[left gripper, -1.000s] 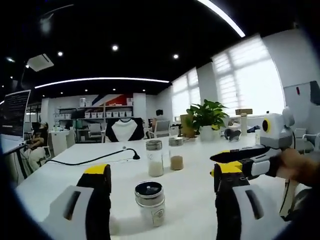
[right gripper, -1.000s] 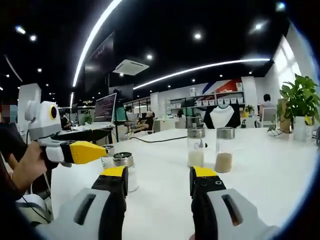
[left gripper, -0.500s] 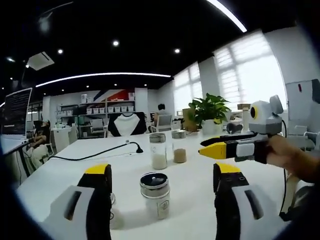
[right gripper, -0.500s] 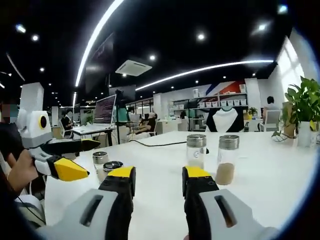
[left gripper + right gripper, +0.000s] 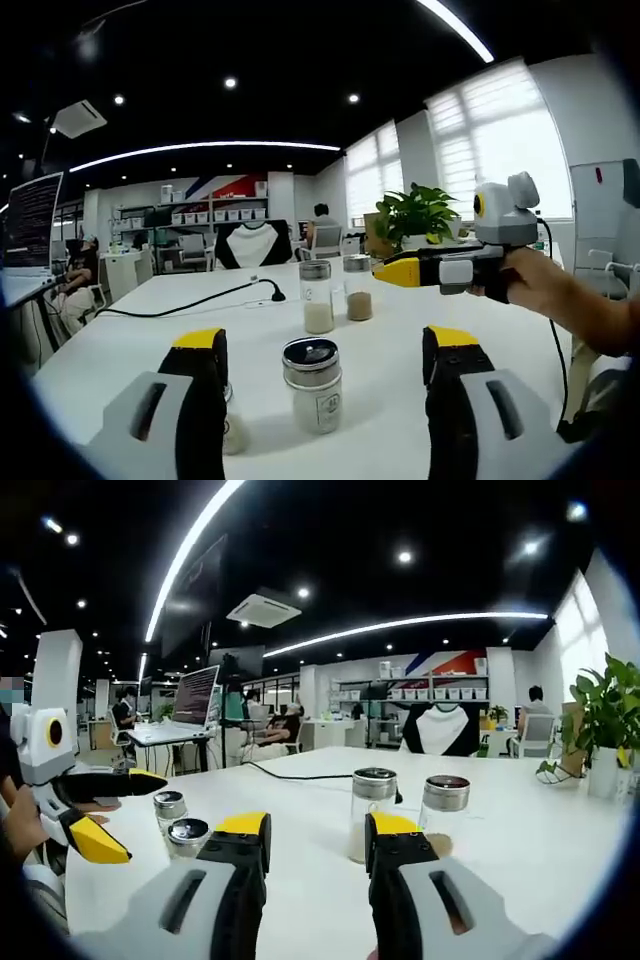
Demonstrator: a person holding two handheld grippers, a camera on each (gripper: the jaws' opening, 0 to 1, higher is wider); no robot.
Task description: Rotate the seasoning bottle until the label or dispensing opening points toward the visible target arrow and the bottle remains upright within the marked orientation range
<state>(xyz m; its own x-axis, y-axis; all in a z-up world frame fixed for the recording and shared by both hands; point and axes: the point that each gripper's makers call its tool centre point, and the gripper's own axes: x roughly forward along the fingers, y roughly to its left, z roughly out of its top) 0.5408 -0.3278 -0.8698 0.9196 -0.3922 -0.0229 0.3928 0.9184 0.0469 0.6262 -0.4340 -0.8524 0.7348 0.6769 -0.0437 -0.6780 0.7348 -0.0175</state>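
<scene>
Progress: we close in, left gripper [image 5: 315, 365] open around the short steel-capped glass seasoning bottle [image 5: 313, 384], right gripper [image 5: 315, 842] narrowed, empty; no rotation yet.

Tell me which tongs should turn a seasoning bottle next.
Left, probably. The left tongs stand open with the short metal-lidded bottle between their jaws; the right tongs sit narrower, short of the two taller bottles.

A seasoning bottle [image 5: 313, 384] (upright, lidded) stands on the white table [image 5: 150, 335] between the left gripper's [image 5: 325, 345] parted jaws.
</scene>
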